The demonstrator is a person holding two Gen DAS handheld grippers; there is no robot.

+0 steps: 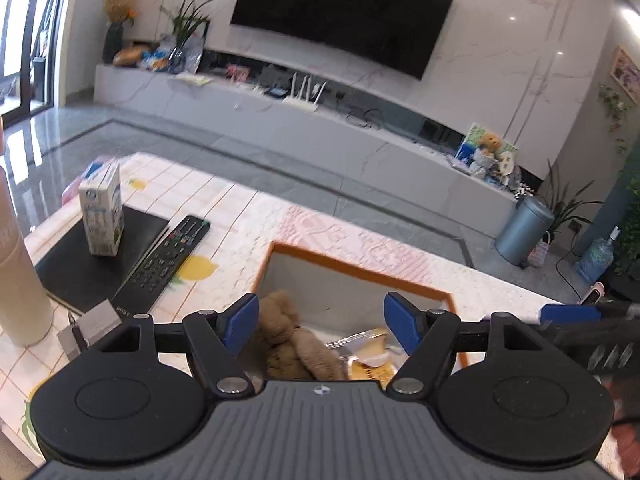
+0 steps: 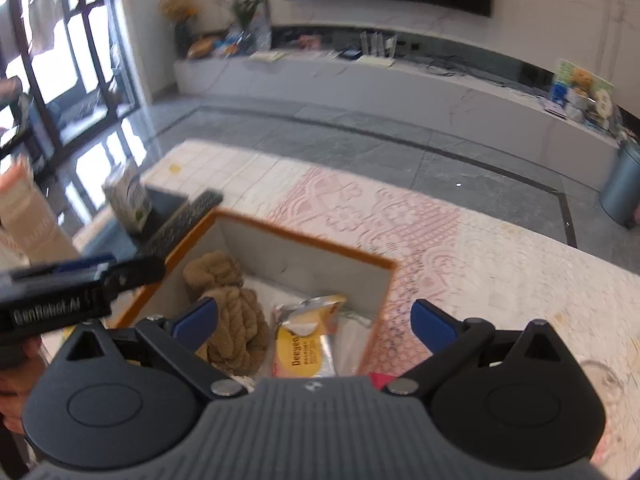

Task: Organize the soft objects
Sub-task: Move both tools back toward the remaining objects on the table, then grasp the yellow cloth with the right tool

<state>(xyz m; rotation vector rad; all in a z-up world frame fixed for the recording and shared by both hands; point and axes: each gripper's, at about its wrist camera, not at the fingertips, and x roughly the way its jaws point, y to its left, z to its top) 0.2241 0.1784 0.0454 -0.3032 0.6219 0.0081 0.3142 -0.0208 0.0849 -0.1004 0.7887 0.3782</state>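
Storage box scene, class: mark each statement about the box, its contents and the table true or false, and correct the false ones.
1. A brown plush toy lies inside the orange-rimmed box. True.
2. The right tongs are clamped on the plush toy. False: they stand wide open above the box, holding nothing.
3. A yellow snack packet lies in the box beside the plush toy. True.
4. The milk carton lies on its side in the box. False: it stands upright on a black mat, outside the box.
5. A black remote control lies on the table beside the mat. True.
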